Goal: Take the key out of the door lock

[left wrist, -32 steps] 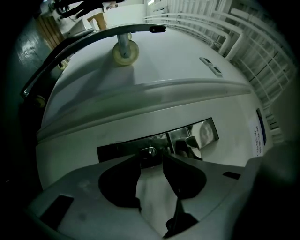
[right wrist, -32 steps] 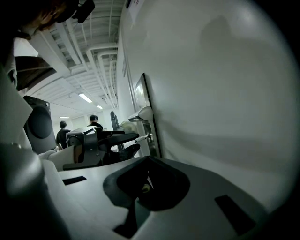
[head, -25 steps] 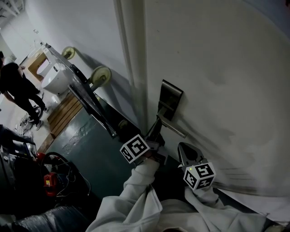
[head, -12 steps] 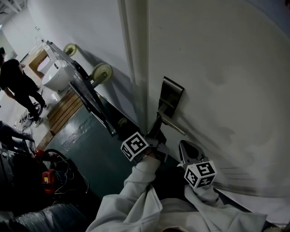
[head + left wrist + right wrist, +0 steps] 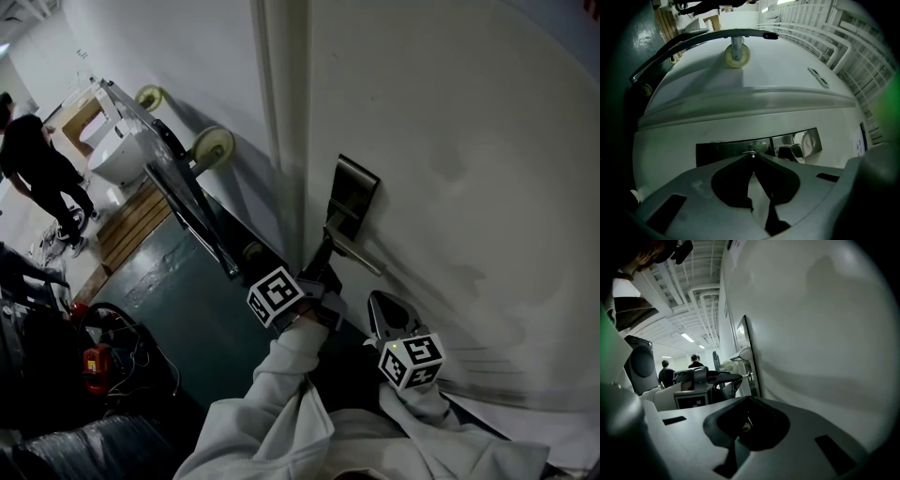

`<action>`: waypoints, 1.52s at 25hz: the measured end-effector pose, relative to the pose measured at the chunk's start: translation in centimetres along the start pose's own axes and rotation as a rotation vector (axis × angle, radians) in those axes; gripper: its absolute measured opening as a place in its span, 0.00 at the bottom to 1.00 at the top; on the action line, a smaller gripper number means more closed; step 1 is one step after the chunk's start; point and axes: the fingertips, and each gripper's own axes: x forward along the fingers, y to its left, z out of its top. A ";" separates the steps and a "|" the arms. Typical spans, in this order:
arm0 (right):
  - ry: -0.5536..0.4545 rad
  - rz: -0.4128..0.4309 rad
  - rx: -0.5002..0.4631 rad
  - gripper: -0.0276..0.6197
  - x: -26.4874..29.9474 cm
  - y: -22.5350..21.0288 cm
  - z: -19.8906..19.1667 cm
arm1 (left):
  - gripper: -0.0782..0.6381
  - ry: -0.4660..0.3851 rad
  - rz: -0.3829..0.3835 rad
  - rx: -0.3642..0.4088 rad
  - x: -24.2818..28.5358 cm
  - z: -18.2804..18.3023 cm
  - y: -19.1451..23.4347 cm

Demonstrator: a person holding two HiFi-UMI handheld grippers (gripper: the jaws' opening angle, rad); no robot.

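A white door [image 5: 450, 122] carries a dark metal lock plate [image 5: 354, 199] with a lever handle [image 5: 356, 249]. My left gripper [image 5: 321, 261] reaches up to the plate just below the handle. In the left gripper view its jaws meet at the plate [image 5: 726, 150], pinched on the small metal key [image 5: 750, 153] that sticks out of the lock. The handle [image 5: 797, 151] lies just to the right. My right gripper [image 5: 386, 311] hangs lower right near the door, shut and empty. From the right gripper view the key [image 5: 749, 376] shows between the left gripper [image 5: 701, 380] and the plate [image 5: 749, 357].
A tipped cart with pale wheels [image 5: 212, 148] leans against the wall to the left of the door. A person in dark clothes [image 5: 36, 173] stands far left. A red tool and cables [image 5: 94, 361] lie on the dark green floor [image 5: 178, 300].
The left gripper has stayed at the lock under the handle, and the right gripper has hardly moved. The person at the far left has shifted a little.
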 end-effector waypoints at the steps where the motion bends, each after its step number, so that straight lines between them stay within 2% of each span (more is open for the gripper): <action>1: 0.001 0.000 -0.001 0.12 -0.1 0.0 0.0 | 0.14 -0.001 0.002 -0.003 0.0 0.0 0.0; 8: -0.002 0.001 0.000 0.12 -0.4 0.1 0.0 | 0.14 -0.007 0.011 0.016 -0.1 0.1 -0.1; 23: -0.013 -0.004 0.013 0.12 -0.6 -0.5 0.3 | 0.14 -0.001 0.016 -0.029 -0.2 0.1 0.1; 25: -0.012 -0.006 0.013 0.12 -0.6 -0.7 0.2 | 0.14 -0.012 0.018 -0.054 -0.2 0.1 0.2; 28: -0.011 -0.008 0.017 0.12 -0.7 -0.8 0.1 | 0.14 -0.019 0.010 -0.155 -0.2 0.1 0.6; 30: -0.010 -0.010 0.020 0.12 -0.8 -1.0 0.0 | 0.14 -0.017 0.010 -0.182 -0.2 0.0 0.6; 35: -0.010 -0.001 0.021 0.12 -0.8 -0.8 -0.1 | 0.14 -0.015 0.027 -0.070 -0.2 0.1 0.2; 38: -0.008 -0.001 0.022 0.12 -0.9 -0.9 -0.2 | 0.14 -0.013 0.022 -0.098 -0.3 0.1 0.3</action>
